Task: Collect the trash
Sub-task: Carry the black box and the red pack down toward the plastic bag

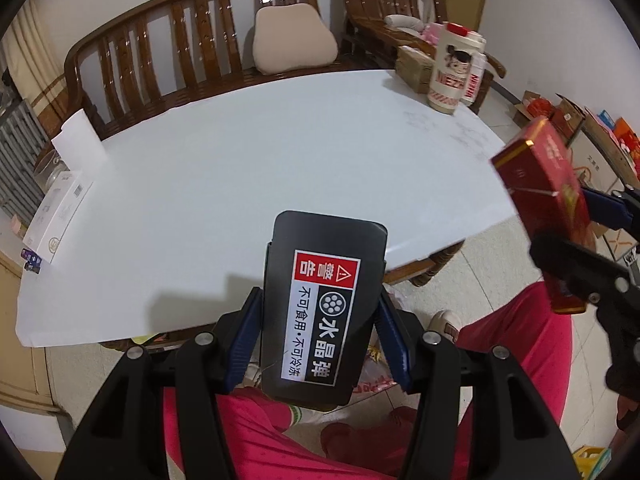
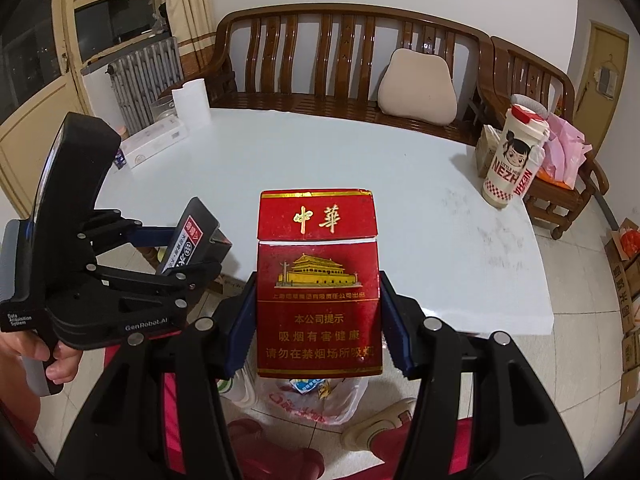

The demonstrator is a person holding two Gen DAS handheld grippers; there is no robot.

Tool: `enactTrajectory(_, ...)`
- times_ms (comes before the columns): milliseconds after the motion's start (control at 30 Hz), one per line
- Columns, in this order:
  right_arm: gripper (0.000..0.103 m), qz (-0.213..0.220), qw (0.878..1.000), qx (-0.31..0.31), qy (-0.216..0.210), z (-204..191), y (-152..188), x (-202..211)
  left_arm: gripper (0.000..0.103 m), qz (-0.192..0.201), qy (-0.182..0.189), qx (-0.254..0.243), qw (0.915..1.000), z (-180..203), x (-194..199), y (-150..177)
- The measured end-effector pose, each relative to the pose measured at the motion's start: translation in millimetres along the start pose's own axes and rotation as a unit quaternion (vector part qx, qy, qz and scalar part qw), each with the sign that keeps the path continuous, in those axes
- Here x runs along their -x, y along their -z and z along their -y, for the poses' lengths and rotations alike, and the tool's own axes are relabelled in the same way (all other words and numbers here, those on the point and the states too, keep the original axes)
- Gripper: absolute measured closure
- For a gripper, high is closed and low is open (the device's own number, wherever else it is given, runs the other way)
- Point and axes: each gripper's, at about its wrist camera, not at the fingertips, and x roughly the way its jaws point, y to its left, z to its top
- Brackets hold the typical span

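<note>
My left gripper (image 1: 318, 312) is shut on a black box with a red and white warning label (image 1: 324, 304), held upright off the near edge of the white table (image 1: 240, 168). It also shows in the right wrist view (image 2: 192, 240), at the left. My right gripper (image 2: 316, 304) is shut on a red cigarette pack (image 2: 318, 280), held upright at the table's near edge. That pack shows at the right of the left wrist view (image 1: 544, 200). A clear plastic bag holding trash (image 2: 316, 400) lies on the floor below both grippers, partly hidden.
A tall printed cup (image 2: 512, 160) and a brown box stand at the table's right end. A white box (image 2: 156, 142) and a paper roll (image 2: 192, 102) are at its left end. A wooden bench (image 2: 340, 60) with a cushion is behind. Cardboard boxes (image 2: 628, 280) are on the floor, right.
</note>
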Motion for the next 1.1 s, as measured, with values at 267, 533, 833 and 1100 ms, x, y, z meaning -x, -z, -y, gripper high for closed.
enactTrajectory(267, 0.048, -0.005, 1.0, 0.0, -0.007, -4, 24, 7, 0.049, 0.01, 0.001, -0.005, 0.9999, 19, 11, 21)
enactTrajectory(533, 0.048, -0.029, 0.999, -0.008, -0.02, -4, 47, -4, 0.049, -0.004, 0.008, 0.005, 0.9999, 22, -3, 38)
enactTrajectory(833, 0.048, -0.051, 0.998, -0.014, -0.027, -9, 66, -21, 0.049, -0.03, 0.016, 0.004, 0.9994, 25, -30, 54)
enactTrajectory(1100, 0.048, -0.076, 0.996, -0.029, -0.026, -5, 82, -41, 0.049, -0.057, 0.041, 0.014, 0.9975, 26, -60, 71)
